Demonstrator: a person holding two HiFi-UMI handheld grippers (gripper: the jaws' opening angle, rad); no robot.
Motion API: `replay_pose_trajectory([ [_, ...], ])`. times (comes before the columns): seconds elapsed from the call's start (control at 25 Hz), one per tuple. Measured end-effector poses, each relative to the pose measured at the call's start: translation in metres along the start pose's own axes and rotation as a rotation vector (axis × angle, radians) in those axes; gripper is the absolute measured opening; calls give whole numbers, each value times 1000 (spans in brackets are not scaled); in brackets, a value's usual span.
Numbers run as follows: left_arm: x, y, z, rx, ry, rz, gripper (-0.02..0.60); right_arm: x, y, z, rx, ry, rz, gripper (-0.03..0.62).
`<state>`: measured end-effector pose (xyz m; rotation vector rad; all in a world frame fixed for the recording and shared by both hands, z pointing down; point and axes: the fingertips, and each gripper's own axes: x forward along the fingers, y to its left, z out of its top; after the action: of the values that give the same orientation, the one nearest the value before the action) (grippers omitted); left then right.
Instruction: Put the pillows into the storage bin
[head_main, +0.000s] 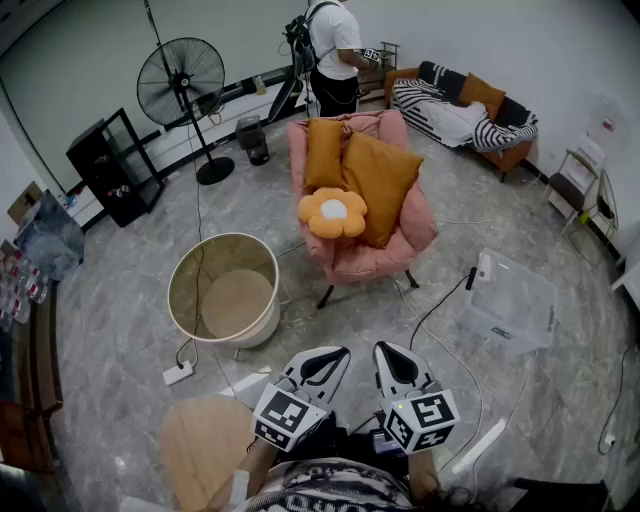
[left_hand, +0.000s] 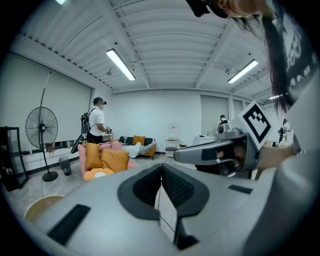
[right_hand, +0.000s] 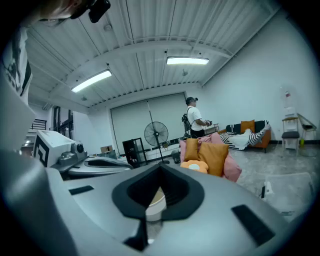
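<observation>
Head view: two mustard pillows (head_main: 378, 180) and an orange flower cushion (head_main: 333, 212) lie on a pink armchair (head_main: 420, 228), well ahead of both grippers. Left gripper (head_main: 336, 352) and right gripper (head_main: 384, 347) are clenched, empty. Round tub (head_main: 222, 290), probably the bin, stands ahead-left; the left gripper view shows only its rim.

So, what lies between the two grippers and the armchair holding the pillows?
Only floor crossed by a black cable, as the head view shows.

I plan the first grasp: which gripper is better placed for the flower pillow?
Left, probably: the left gripper lines up closer with the flower pillow than the right gripper does; both are shut, empty and similarly far.
</observation>
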<state>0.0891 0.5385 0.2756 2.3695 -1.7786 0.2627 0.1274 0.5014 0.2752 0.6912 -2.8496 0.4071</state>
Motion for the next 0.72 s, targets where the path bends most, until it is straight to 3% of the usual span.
replay_pose_trajectory([
  [0.36, -8, 35, -4, -1, -4, 25, 12, 31, 15, 6, 92, -34, 34, -2],
  [0.72, -17, 90, -10, 4, -25, 49, 12, 75, 24, 11, 96, -37, 19, -2],
])
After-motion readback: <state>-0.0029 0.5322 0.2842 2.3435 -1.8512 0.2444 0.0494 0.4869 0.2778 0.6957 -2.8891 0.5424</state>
